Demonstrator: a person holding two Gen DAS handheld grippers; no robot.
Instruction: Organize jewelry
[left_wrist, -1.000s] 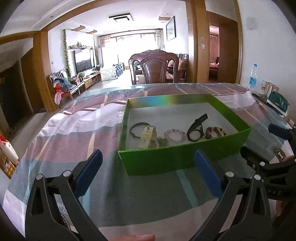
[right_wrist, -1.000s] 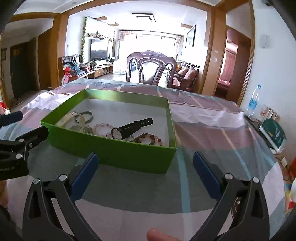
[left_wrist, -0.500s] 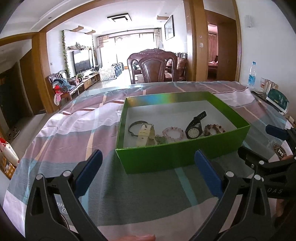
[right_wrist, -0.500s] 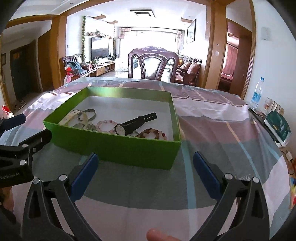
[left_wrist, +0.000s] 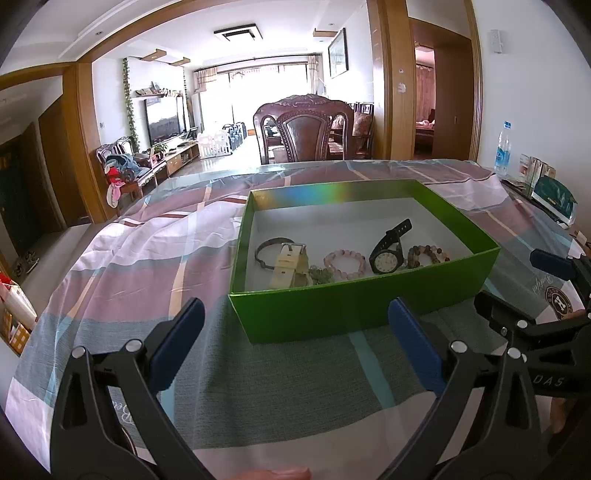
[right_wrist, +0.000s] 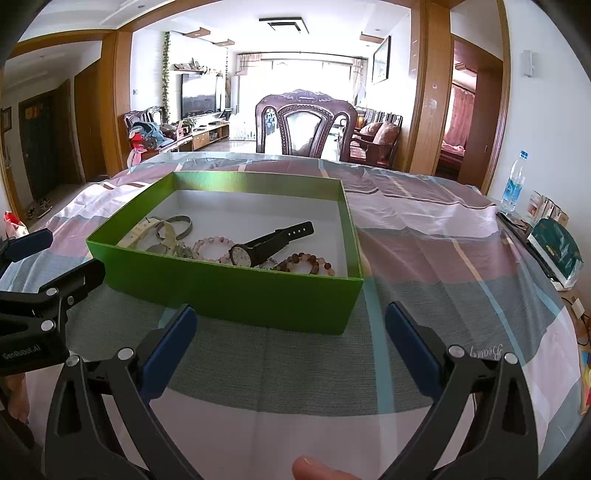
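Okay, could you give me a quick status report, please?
Left gripper and right gripper open, empty, short of the green box. Black watch, bead bracelets, beige strap inside. Nothing blocking.

A table draped in a plaid cloth (left_wrist: 155, 266) carries everything — broad blocks of mauve, white and grey-green crossed by thin pale-blue and cream stripes, with script lettering and a round crest printed near the front edge. The cloth lies rumpled toward the far side. A green box (right_wrist: 236, 291) sits directly on it, roughly central, open-topped with a white floor. Along the table's right edge stand a clear water bottle (right_wrist: 514, 184) (blue label), some small cartons (left_wrist: 535, 173) just beside it, and a dark green packet (right_wrist: 557, 254) nearer the front — all well apart from the box.
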